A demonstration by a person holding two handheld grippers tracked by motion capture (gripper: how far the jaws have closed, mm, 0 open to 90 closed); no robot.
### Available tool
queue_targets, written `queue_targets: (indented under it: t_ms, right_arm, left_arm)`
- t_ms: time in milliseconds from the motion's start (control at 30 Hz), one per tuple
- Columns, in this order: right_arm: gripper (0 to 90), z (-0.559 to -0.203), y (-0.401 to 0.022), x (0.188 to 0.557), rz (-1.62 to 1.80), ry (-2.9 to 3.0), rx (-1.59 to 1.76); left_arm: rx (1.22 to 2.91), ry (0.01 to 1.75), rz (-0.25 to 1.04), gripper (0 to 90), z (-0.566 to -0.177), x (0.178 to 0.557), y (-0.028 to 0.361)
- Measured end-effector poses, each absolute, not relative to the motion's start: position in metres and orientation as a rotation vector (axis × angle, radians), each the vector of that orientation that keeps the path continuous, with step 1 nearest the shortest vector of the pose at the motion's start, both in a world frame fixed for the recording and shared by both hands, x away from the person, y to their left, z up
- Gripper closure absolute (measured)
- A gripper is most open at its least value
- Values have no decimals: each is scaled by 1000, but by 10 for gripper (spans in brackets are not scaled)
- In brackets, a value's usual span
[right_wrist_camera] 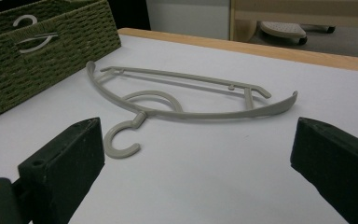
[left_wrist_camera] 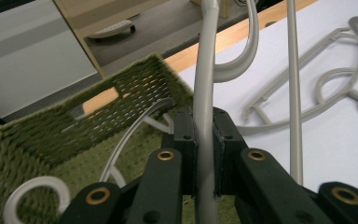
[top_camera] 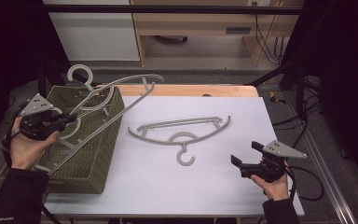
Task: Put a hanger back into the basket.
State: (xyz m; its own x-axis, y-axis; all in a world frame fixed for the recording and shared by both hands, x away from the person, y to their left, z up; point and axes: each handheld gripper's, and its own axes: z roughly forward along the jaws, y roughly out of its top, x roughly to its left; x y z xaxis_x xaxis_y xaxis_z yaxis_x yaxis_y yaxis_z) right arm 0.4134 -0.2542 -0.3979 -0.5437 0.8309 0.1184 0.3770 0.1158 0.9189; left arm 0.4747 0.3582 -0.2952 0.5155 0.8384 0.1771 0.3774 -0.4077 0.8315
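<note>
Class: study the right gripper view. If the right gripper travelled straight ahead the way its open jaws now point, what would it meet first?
Probably the grey hanger lying flat on the white table; the right gripper faces it with nothing between, though depth is hard to judge.

The hanger (top_camera: 182, 131) lying on the table (top_camera: 168, 186) looks like smooth grey plastic with a dull sheen, and the one held in the left tongs (left_wrist_camera: 204, 154) is the same stuff. The basket (top_camera: 103, 140) is woven, olive green, coarse and matt. The tabletop is a smooth, matt, pale sheet with a bare wood edge (top_camera: 186, 90) at the back. Both tongs are matt black plastic with brass-coloured rivets (left_wrist_camera: 166, 155); the right tongs (right_wrist_camera: 193, 163) have rough-looking pads (right_wrist_camera: 70, 154).
</note>
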Motion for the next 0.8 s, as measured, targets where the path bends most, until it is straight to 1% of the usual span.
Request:
queue_targets:
  t_ms: [100,133,367,800]
  right_arm:
    - [32,-399,-254,414,1418,1975,1176]
    - [31,-399,-254,414,1412,1979,1173]
    - [32,-400,-252,415,1409,1983,1180]
    - [32,-401,-251,416,1401,1995,1171]
  left_arm:
    - [1993,1036,792,826,-299,476,372]
    - [2003,1022,784,826,-300,477,375]
    - [1978,1095,789,826,-308,479,398]
    - [1959,1199,827,826,-318,475,438]
